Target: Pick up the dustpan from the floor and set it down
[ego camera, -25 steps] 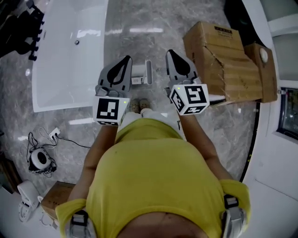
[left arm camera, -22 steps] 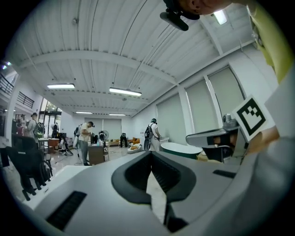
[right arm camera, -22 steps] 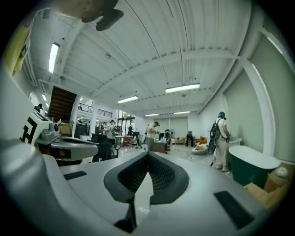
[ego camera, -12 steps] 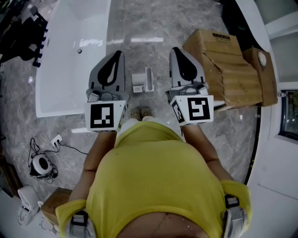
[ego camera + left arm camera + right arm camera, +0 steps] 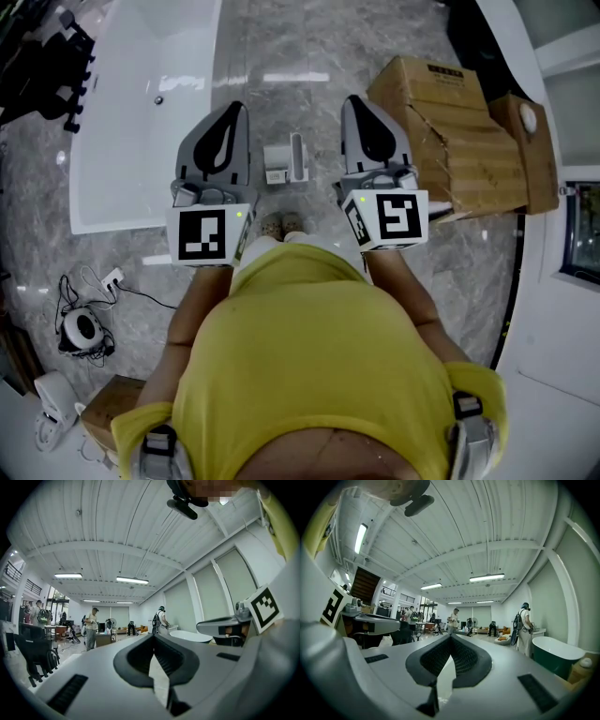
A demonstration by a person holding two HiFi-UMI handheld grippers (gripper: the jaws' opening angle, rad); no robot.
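Note:
In the head view a small white and grey dustpan [image 5: 286, 162] lies on the marble floor, just ahead of the person's shoes [image 5: 281, 225]. My left gripper [image 5: 233, 109] hangs level above the floor to the dustpan's left, and my right gripper [image 5: 357, 101] to its right. Neither touches it. Both point forward with jaws closed tip to tip and nothing between them. The left gripper view shows my left gripper [image 5: 152, 637] aimed across a large hall. My right gripper [image 5: 450, 637] looks the same way in the right gripper view. The dustpan is hidden in both gripper views.
A white bathtub [image 5: 141, 103] stands at the left, and stacked cardboard boxes [image 5: 450, 122] at the right beside a white wall. A corded device [image 5: 82, 325] and another box [image 5: 111, 398] lie at the lower left. Several people stand far off in the hall [image 5: 452, 619].
Both grippers have risen away from the floor and levelled out, so they look larger and wider apart in the head view. The dustpan has stayed on the floor.

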